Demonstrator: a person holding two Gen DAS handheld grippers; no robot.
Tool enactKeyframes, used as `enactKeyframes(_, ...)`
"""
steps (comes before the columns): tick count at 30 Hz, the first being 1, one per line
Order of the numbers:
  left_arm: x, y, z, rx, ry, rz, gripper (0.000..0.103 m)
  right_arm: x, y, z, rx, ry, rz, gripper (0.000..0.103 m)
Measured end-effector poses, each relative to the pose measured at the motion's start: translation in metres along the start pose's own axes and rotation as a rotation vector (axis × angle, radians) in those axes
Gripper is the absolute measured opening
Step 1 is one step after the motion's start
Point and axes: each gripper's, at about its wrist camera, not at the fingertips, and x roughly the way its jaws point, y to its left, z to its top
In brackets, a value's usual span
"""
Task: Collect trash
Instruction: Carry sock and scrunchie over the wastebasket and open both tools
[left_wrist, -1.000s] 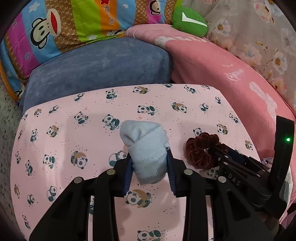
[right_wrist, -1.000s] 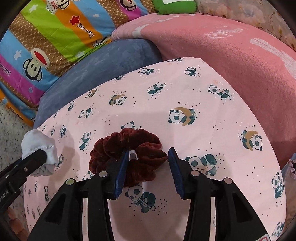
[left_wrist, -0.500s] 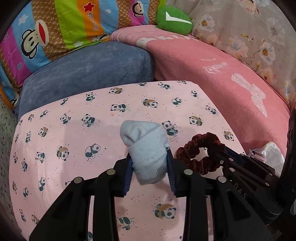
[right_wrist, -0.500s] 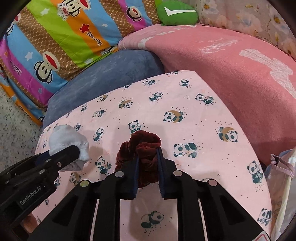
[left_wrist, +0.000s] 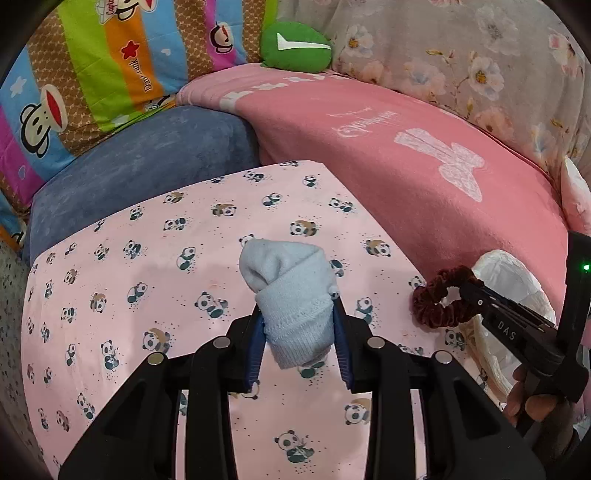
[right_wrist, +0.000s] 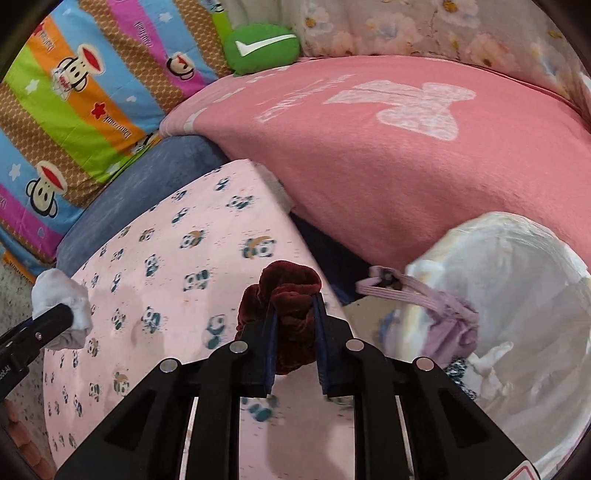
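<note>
We have both pieces lifted, the left tongs (left_wrist: 299, 332) clamped on the pale blue sock (left_wrist: 291, 295) and the right tongs (right_wrist: 295, 334) on the maroon scrunchie (right_wrist: 291, 295), with only dropping them into the white bag (right_wrist: 509, 295) left.

We are seeing the bag's (right_wrist: 517, 280) lower side running off the frame edge; its contents are blurring together; the sock's (left_wrist: 295, 295) underside is hiding between the fingers (left_wrist: 258, 343).
</note>
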Motion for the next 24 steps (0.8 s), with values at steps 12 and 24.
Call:
enactKeyframes(12,-0.006,-0.094,-0.001,0.137,-0.002,-0.075,0.032,-0.062,-0.106,0.003,0.108,-0.111,-0.062,0.017)
enactKeyframes(24,-0.015,-0.178,0.001,0.248,-0.012,-0.157,0.033,-0.136,-0.137,0.01,0.116,-0.227,-0.046,0.017)
